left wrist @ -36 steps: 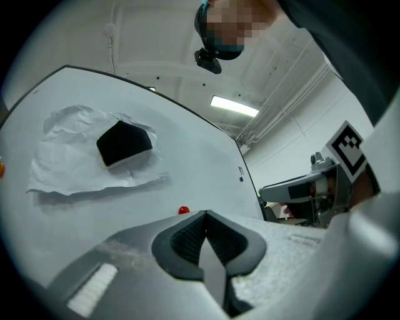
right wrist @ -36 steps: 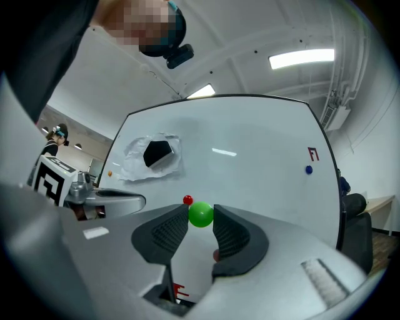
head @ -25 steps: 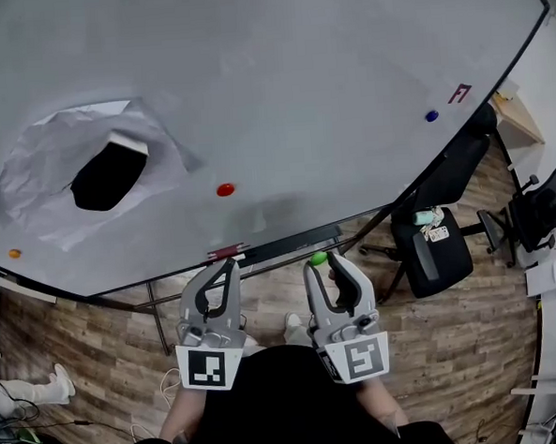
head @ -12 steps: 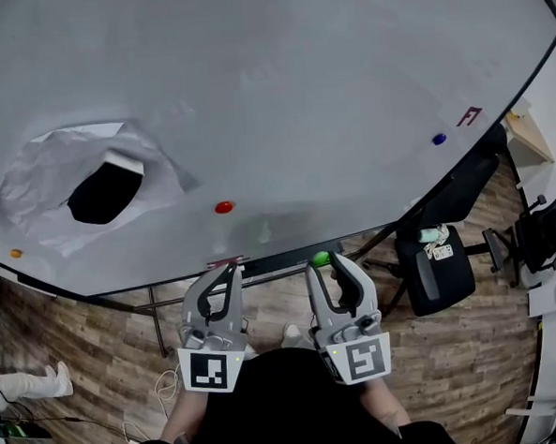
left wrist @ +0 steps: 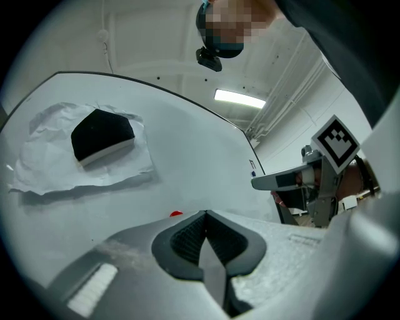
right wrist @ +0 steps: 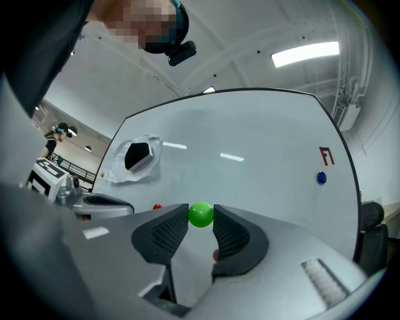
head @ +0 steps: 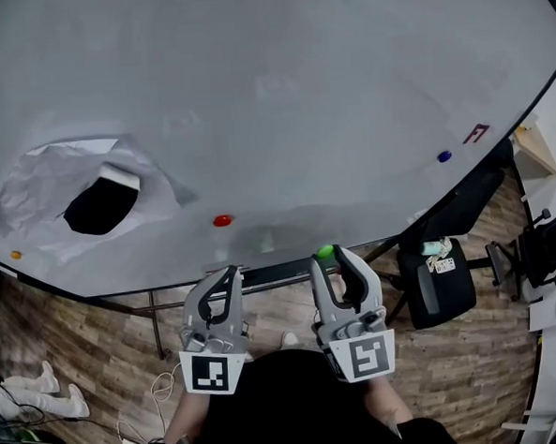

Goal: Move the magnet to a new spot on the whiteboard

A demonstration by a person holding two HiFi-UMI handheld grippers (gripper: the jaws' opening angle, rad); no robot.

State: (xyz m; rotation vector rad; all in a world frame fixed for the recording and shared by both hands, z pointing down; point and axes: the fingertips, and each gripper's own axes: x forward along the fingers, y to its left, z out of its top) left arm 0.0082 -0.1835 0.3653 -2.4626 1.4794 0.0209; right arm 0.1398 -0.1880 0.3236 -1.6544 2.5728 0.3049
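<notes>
A round green magnet (right wrist: 200, 214) sits pinched between the tips of my right gripper (right wrist: 200, 217), which is shut on it just off the whiteboard (right wrist: 250, 150). From the head view the green magnet (head: 325, 252) shows at the right gripper's (head: 326, 255) tip, by the whiteboard's (head: 280, 94) lower edge. My left gripper (head: 232, 272) is shut with nothing in it, its jaws (left wrist: 205, 220) touching. A red magnet (head: 222, 221) sticks to the board above it, and the same red magnet (left wrist: 176, 214) peeks over the left jaws.
On the board are a blue magnet (head: 444, 156) beside a red mark (head: 476, 133), an orange magnet (head: 15, 254), and a black eraser (head: 100, 205) over crumpled paper (head: 41, 189). Black office chairs (head: 434, 265) stand on the wooden floor (head: 456, 365) at right.
Both grippers have stayed close together while the view tilted: the board has slid down and nearer, and the green magnet is now level with its lower edge.
</notes>
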